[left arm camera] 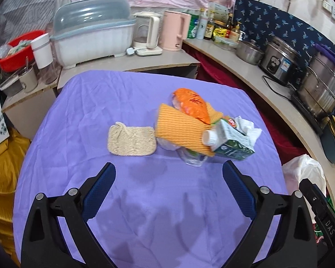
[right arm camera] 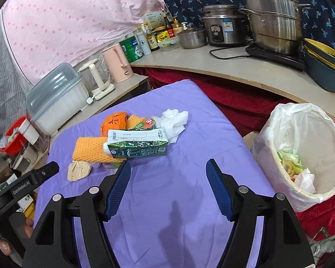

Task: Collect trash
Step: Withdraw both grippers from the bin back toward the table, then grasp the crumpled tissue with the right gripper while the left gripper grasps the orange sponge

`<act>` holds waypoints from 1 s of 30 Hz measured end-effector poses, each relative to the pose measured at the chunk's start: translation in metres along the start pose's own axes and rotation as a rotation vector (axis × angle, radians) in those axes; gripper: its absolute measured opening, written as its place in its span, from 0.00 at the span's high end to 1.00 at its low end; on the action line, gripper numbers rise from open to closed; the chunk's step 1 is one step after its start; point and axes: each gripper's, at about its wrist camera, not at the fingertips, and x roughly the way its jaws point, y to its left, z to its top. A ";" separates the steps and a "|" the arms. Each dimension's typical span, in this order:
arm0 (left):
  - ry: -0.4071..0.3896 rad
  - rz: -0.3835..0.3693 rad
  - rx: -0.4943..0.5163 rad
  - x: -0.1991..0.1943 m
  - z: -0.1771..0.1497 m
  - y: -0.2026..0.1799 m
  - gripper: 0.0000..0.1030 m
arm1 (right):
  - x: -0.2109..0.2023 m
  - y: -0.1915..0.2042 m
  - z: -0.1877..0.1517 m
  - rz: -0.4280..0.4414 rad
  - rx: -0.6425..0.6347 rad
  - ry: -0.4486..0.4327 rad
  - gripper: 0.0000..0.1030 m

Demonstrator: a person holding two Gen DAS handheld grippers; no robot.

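Work surface: table under a purple cloth [left arm camera: 145, 201]; the litter sits in one heap at its far right.
Left gripper [left arm camera: 168, 183]: released, jaws wide, holding nothing, hovering near the front edge, well short of the heap.
Right gripper [right arm camera: 168, 178]: released and empty; its left finger sits just beside the near edge of the heap.
Milk carton [right arm camera: 137, 145]: green, lying on its side on top of the heap, cap end pointing left. Judged light and likely empty, walls stiff but crushable; best taken across the flat body, not the cap.
Crumpled tissue [right arm camera: 175, 120]: behind the carton; soft, weightless, any pinch will hold.
Orange packet [left arm camera: 191, 105]: at the far side; thin film, probably slippery.
Orange foam mesh [left arm camera: 178, 127]: springy, compresses readily.
Clear plastic [left arm camera: 193, 158]: under the heap, shape unclear.
Loofah pad [left arm camera: 131, 141]: left of the heap, apart; possibly not rubbish.
Bin [right arm camera: 279, 120]: white-lined, right of the table, partly filled.
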 end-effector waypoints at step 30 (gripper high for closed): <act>0.079 -0.075 -0.048 0.101 0.048 0.004 0.39 | 0.172 -0.016 0.069 -0.010 0.125 0.114 0.35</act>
